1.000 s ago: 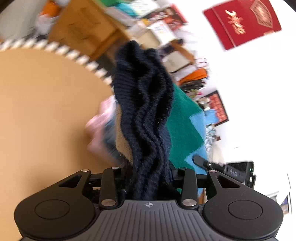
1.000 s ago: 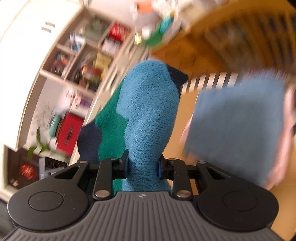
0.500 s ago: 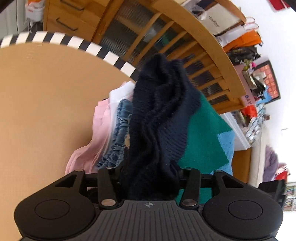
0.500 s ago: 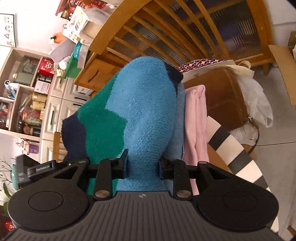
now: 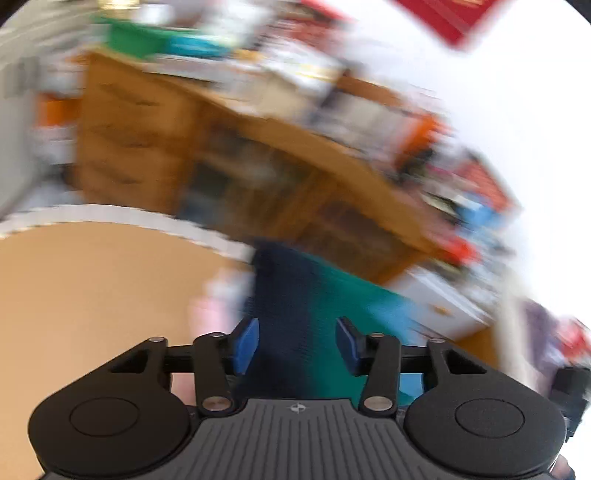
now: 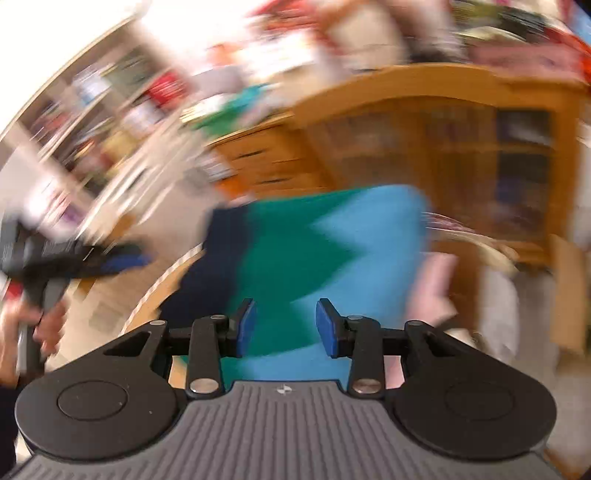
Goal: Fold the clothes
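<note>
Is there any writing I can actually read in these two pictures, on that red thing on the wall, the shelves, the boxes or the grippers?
None can be read; both pictures are smeared by motion.
Red card on the wall: gold marks, too blurred to read.
Clutter on the wooden cabinet: any labels are blurred.
Shelves: packages blurred, nothing legible.
Gripper bodies: only a small round emblem, no words.

Each claw is built of matte black plastic: a ribbed grey-black centre plate marked with a small round emblem, two round housings with recessed discs, linkage arms pinned by silver screws, and blue pads (image 5: pixel 246 345) on the fingertips (image 6: pixel 328 326).
</note>
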`<state>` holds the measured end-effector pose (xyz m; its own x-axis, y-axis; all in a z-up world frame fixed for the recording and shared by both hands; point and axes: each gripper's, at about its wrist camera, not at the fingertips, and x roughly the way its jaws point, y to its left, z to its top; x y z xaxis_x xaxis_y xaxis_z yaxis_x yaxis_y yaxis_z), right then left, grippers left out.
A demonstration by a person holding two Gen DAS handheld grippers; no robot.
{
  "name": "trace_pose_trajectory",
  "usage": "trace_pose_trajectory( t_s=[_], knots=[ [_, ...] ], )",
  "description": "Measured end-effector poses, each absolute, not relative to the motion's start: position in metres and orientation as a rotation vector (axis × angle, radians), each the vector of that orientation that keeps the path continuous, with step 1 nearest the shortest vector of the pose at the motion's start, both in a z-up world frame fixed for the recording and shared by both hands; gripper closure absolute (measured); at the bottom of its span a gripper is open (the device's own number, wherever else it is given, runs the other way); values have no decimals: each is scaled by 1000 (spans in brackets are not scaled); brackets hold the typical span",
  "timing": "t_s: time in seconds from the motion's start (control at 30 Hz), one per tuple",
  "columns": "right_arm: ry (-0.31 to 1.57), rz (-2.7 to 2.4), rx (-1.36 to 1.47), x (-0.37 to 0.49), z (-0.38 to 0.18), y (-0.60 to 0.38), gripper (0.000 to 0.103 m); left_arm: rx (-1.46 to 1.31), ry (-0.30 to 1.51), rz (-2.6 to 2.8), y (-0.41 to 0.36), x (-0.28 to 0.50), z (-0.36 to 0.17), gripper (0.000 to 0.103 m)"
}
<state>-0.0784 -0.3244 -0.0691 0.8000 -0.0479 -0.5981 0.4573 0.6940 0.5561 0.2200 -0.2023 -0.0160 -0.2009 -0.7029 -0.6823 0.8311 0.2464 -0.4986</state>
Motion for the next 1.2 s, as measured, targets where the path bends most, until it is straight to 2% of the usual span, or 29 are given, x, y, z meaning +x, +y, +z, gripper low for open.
trace_pose_trajectory(
  t_s=[0.13,0.2,0.23,0.27,0.3,0.33,0.5,0.53,0.57,0.6,0.67,0.73,0.77,0.8,0.97,1.2],
  knots=[
    [738,-354,514,-43,-92,-283,65,446,1000,-1351,-234,167,-69,53],
    [789,-385,415,-42,-104,-275,68,490,1002,-1287,-236,169,-97,66],
    [805,-397,381,-43,-108,-272,68,465,1019,-1276,-233,176,-104,68],
    [819,-391,369,-44,-112,-271,68,428,1051,-1258,-232,185,-110,77],
    [829,-391,364,-46,-117,-271,68,387,1087,-1236,-231,195,-115,91],
    [836,-397,353,-47,-121,-270,68,346,1122,-1213,-231,204,-120,96],
    [863,-431,294,-36,-126,-259,61,365,1150,-1173,-233,205,-113,96],
    [869,-436,301,-35,-125,-259,61,381,1142,-1169,-233,201,-107,92],
    [872,-439,330,-35,-119,-260,60,398,1135,-1164,-233,196,-101,72],
    [858,-441,386,-40,-108,-261,60,409,1108,-1167,-228,188,-91,44],
    [775,-429,477,-61,-85,-254,57,440,1013,-1176,-210,163,-64,19],
    [695,-439,488,-90,-62,-231,22,496,887,-1191,-186,133,-41,8],
    [657,-443,492,-103,-51,-219,16,504,871,-1200,-173,121,-35,0],
    [641,-446,486,-114,-46,-205,11,494,876,-1203,-159,111,-30,0],
    [671,-444,443,-142,-57,-142,8,450,959,-1188,-116,74,-33,0],
    [764,-464,376,-146,-55,-113,7,495,823,-1161,-94,31,-29,0]
  ],
)
